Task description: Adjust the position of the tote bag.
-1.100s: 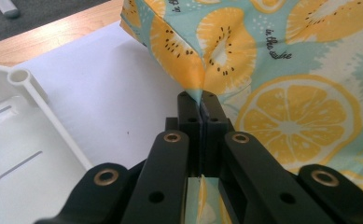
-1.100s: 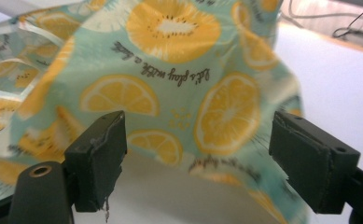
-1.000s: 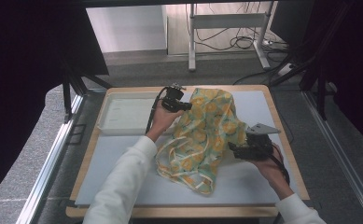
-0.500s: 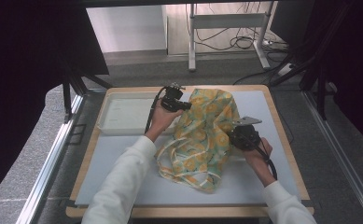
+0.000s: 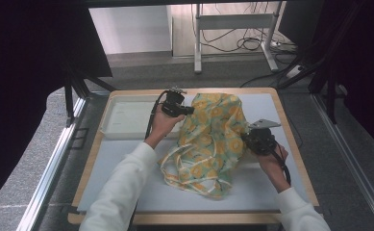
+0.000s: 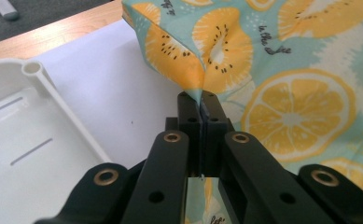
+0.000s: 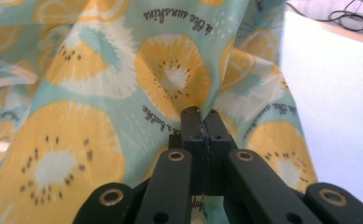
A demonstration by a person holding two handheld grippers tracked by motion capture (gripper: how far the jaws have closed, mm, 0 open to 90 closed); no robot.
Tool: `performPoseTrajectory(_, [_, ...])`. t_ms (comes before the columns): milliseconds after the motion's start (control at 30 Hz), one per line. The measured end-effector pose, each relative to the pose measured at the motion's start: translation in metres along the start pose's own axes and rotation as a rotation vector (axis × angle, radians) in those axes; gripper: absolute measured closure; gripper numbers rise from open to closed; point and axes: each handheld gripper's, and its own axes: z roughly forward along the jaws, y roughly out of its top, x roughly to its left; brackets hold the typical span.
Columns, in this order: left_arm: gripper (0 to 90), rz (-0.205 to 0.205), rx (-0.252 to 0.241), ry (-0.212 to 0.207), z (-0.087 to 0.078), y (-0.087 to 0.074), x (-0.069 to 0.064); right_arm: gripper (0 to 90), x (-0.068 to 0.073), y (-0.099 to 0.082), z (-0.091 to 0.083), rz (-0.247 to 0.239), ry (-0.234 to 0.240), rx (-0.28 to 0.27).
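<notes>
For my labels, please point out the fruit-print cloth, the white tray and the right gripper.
fruit-print cloth (image 5: 208, 139), high view, middle of the crumpled fabric.
white tray (image 5: 108, 129), high view, near left rim.
right gripper (image 7: 201, 113), right gripper view, between its fingers' tips, shut on the cloth.

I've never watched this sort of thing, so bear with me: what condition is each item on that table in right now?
Fruit-print cloth: crumpled in a heap on the table, pinched at two sides.
Left gripper: shut on a fold of the cloth.
Right gripper: jaws just closed, shut on the cloth.
White tray: lying flat, nothing in it.

Grey floor (image 5: 40, 159), cables (image 5: 244, 44) beyond
</notes>
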Motion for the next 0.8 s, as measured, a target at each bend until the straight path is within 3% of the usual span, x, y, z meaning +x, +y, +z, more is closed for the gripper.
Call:
performPoseTrajectory(267, [89.7,-0.006,-0.014,-0.037,-0.012,-0.015,0.000,88.7,-0.017,0.000,-0.007,0.030,-0.037,-0.008])
performPoseTrajectory(633, [89.8,-0.006,-0.059,-0.104,-0.035,-0.042,-0.016,88.9,-0.047,0.020,-0.001,0.072,-0.057,0.041])
performPoseTrajectory(800, [89.8,0.004,-0.083,-0.120,-0.051,-0.059,-0.029,89.0,-0.052,0.039,0.007,0.036,-0.074,0.068])
